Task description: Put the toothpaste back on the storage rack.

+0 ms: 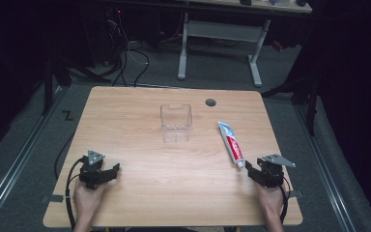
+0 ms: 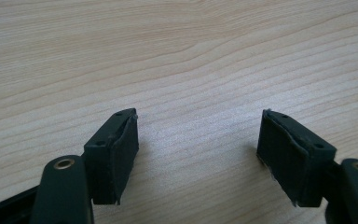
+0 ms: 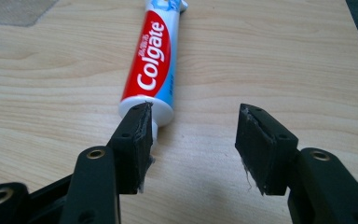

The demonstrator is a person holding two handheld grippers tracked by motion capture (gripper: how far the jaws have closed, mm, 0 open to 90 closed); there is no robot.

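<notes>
A red, white and blue Colgate toothpaste tube (image 1: 231,143) lies flat on the right side of the wooden table (image 1: 140,121), its cap end toward the person. My right gripper (image 1: 258,170) rests just short of that cap end, jaws open. In the right gripper view the tube (image 3: 154,60) runs away from the jaws and its cap sits behind the left fingertip (image 3: 135,140), with nothing between the jaws of my right gripper (image 3: 193,123). A clear plastic cup (image 1: 176,121) stands upright mid-table. My left gripper (image 1: 110,170) sits at the front left, and in its own view the left gripper (image 2: 199,128) is open over bare wood.
A dark round grommet hole (image 1: 210,102) is set in the table behind the cup. A white-legged desk (image 1: 220,34) and cables stand on the floor beyond the far edge. The table's right edge runs close beside the right hand.
</notes>
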